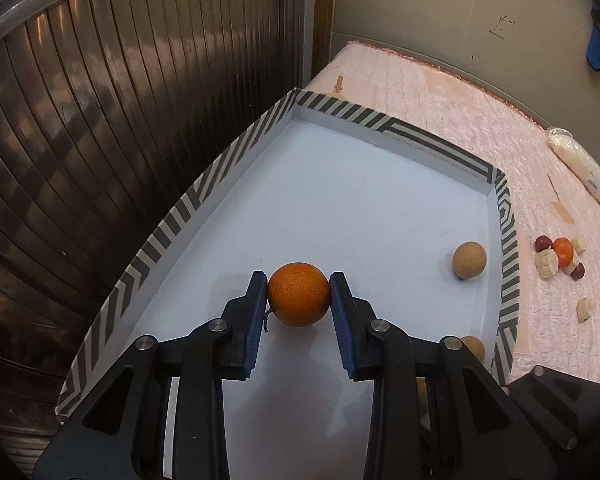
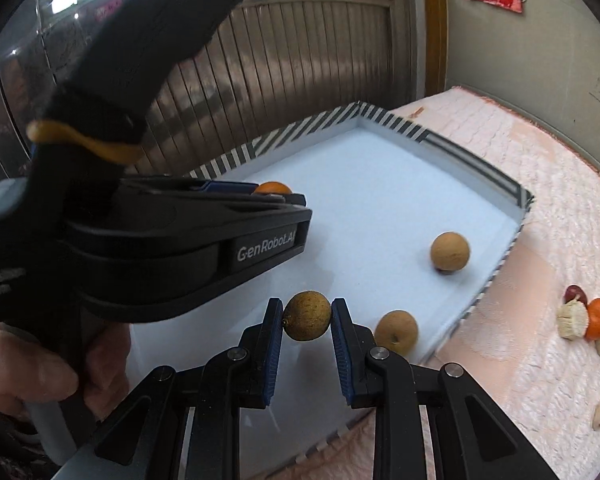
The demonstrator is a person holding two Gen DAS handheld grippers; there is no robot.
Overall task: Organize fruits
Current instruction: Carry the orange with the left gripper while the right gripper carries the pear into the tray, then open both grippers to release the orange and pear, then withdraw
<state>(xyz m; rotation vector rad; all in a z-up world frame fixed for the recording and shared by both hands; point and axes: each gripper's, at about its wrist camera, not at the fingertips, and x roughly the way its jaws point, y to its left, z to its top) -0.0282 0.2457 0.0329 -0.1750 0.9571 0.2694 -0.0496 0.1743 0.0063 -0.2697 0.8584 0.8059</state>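
Blue-padded left gripper (image 1: 299, 300) clamps 1 orange (image 1: 299, 294); right gripper (image 2: 307, 316) clamps 1 round brown fruit (image 2: 307, 315) over the striped-rimmed tray (image 2: 384, 128), where 2 more (image 2: 450, 251) rest at 3 o'clock.

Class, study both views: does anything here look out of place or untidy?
Yes. Small oranges, dark red fruits and pale chunks lie scattered on the pink quilt, outside the striped tray, where two brown fruits already sit.
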